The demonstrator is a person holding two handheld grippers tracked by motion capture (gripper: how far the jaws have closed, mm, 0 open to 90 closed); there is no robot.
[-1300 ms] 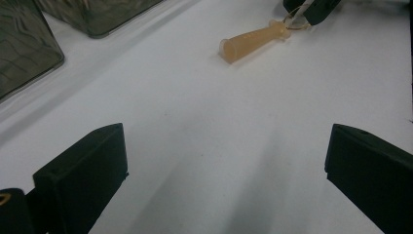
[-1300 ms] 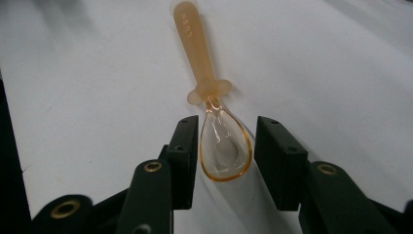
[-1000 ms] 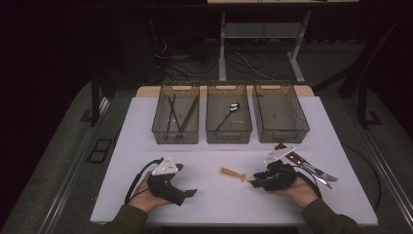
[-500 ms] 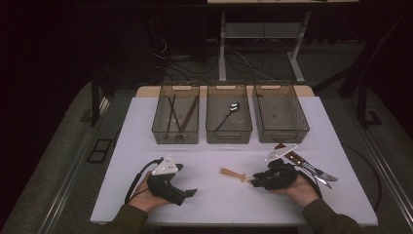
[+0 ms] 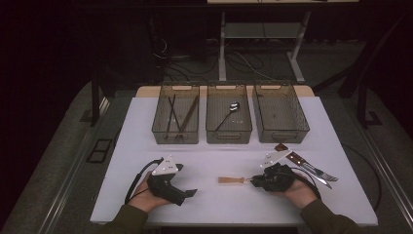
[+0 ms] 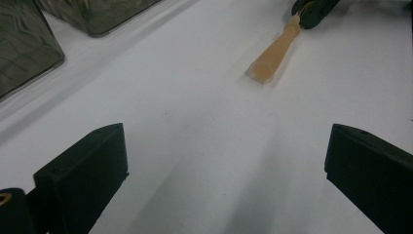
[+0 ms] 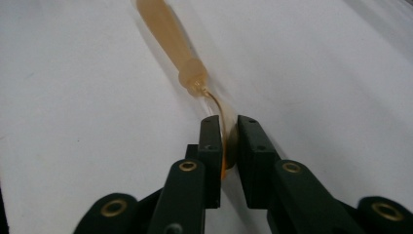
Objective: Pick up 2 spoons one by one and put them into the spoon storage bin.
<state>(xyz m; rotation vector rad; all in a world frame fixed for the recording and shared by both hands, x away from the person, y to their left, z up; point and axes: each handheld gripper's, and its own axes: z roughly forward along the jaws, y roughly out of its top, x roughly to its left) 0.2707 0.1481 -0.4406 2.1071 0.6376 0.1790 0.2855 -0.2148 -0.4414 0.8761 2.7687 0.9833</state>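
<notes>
A utensil with a tan handle (image 5: 229, 180) lies on the white tabletop (image 5: 219, 161), handle pointing left. My right gripper (image 5: 253, 181) sits at its right end, shut on the thin amber head. In the right gripper view the jaws (image 7: 228, 123) pinch that head, and the handle (image 7: 168, 34) runs away from them. My left gripper (image 5: 192, 193) rests at the front left, open, holding nothing. Its two jaws (image 6: 224, 161) stand wide apart over bare table, with the tan handle (image 6: 272, 53) and the right gripper (image 6: 311, 9) beyond.
Three clear trays stand in a row at the back: the left tray (image 5: 175, 141) holds dark sticks, the middle tray (image 5: 229, 141) a metal spoon (image 5: 228, 114), the right tray (image 5: 280, 139) nothing. A knife and fork (image 5: 311, 168) lie beside the right hand.
</notes>
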